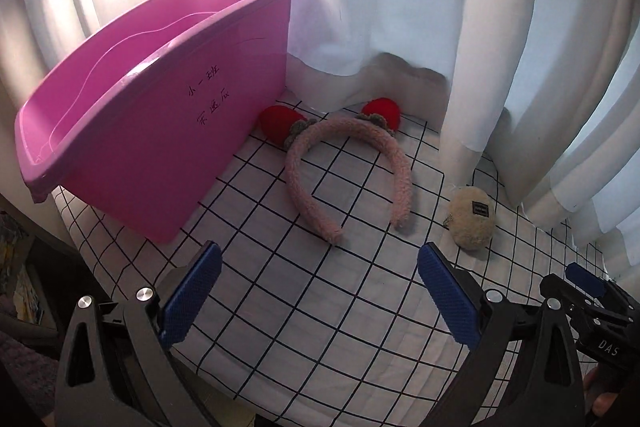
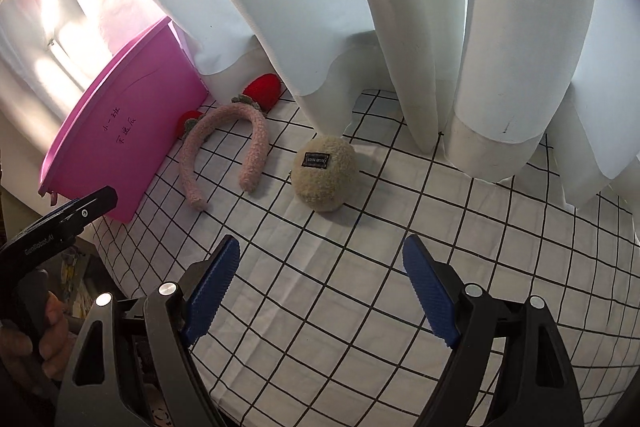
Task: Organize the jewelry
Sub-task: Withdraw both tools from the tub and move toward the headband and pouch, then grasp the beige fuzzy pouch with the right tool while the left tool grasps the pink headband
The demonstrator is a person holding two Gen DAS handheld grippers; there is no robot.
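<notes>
A fuzzy pink headband [image 1: 394,167] with two red strawberry ornaments lies flat on the checked cloth, its open ends toward me; it also shows in the right wrist view [image 2: 256,151]. A beige plush oval clip [image 1: 472,219] with a black label lies to its right, and shows in the right wrist view [image 2: 324,175] too. A pink plastic bin [image 1: 160,131] stands at the left, open and seemingly empty. My left gripper [image 1: 320,259] is open and empty, short of the headband. My right gripper [image 2: 320,259] is open and empty, short of the plush clip.
White curtains [image 2: 400,7] hang along the back and drape onto the checked cloth [image 1: 304,307]. The table's left edge [image 2: 116,275] drops off beside the bin. The right gripper's tip [image 1: 584,279] shows at the lower right of the left wrist view.
</notes>
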